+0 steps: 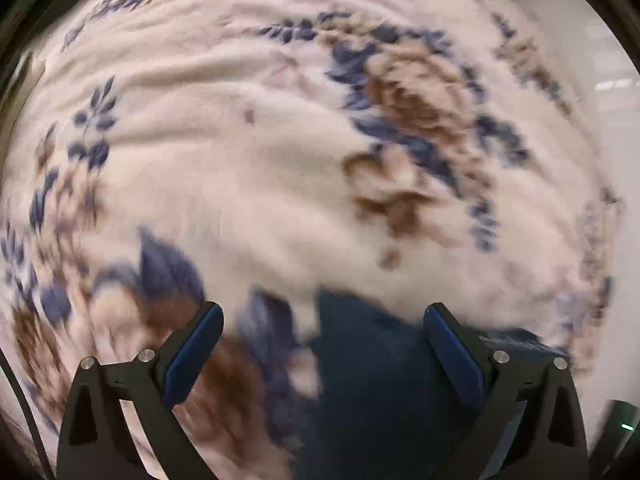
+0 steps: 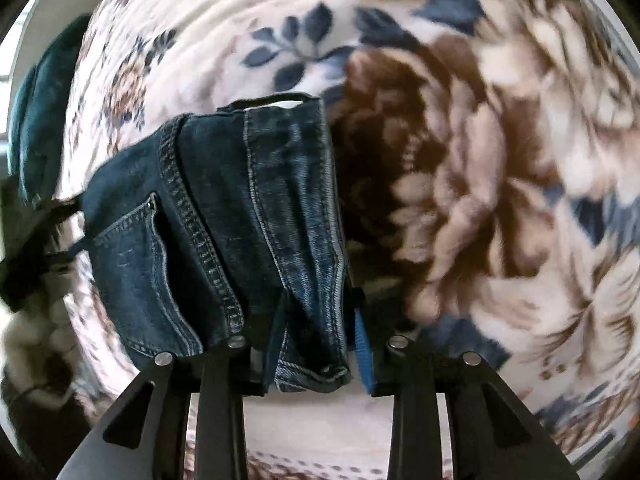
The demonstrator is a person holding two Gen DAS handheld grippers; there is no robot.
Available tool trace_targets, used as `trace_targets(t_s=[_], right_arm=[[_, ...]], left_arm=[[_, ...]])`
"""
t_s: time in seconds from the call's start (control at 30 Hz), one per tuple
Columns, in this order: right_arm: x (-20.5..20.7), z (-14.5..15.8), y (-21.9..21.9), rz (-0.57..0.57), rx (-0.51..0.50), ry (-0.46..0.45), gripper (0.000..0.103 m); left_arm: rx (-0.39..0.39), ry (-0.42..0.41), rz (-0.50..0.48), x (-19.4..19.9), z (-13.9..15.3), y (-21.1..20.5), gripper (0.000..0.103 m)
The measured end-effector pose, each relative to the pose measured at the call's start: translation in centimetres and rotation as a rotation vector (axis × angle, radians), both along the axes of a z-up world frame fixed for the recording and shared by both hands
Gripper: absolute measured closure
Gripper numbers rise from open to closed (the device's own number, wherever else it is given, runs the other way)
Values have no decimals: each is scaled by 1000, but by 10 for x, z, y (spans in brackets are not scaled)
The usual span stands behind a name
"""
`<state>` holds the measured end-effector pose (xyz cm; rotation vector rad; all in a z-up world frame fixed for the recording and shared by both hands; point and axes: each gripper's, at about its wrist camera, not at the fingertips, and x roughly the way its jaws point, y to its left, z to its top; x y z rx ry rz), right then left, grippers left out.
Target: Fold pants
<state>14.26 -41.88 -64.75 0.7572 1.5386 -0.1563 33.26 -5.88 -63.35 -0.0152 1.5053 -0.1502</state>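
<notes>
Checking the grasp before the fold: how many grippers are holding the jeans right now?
1. The right gripper is clamped on the jeans; the left gripper hangs open above dark fabric.

A home, likely a bedroom: a plush floral blanket (image 1: 248, 168) covers the whole surface.

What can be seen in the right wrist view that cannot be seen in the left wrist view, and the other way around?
Only the right wrist view shows the jeans clearly, with a pocket and seams, pinched in the right gripper; a dark green cloth lies at its left edge.

Only the left wrist view shows the left gripper, its jaws wide apart, with blurred dark fabric between them, apparently not clamped.

Both show the floral blanket underneath.
</notes>
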Motion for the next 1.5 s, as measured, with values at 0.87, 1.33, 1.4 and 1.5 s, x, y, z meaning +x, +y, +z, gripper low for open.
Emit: trace_targets(t_s=[0.87,1.33,1.4,1.5], right_arm=[[55,-20,-11,110,-29,-36,41],[-25,46,-5,-105,63,-109,38],[-42,32,-2,-203,129,-96,38],[-62,-2,2,-379,273,-3,39]], left_arm=[[-136,13,-165,-16,-6,-7,26],[-395,117,271,-115,47,80,23],[-446,207,366,-135,27,87,23],[-525,321,523,-159,2,94,24]])
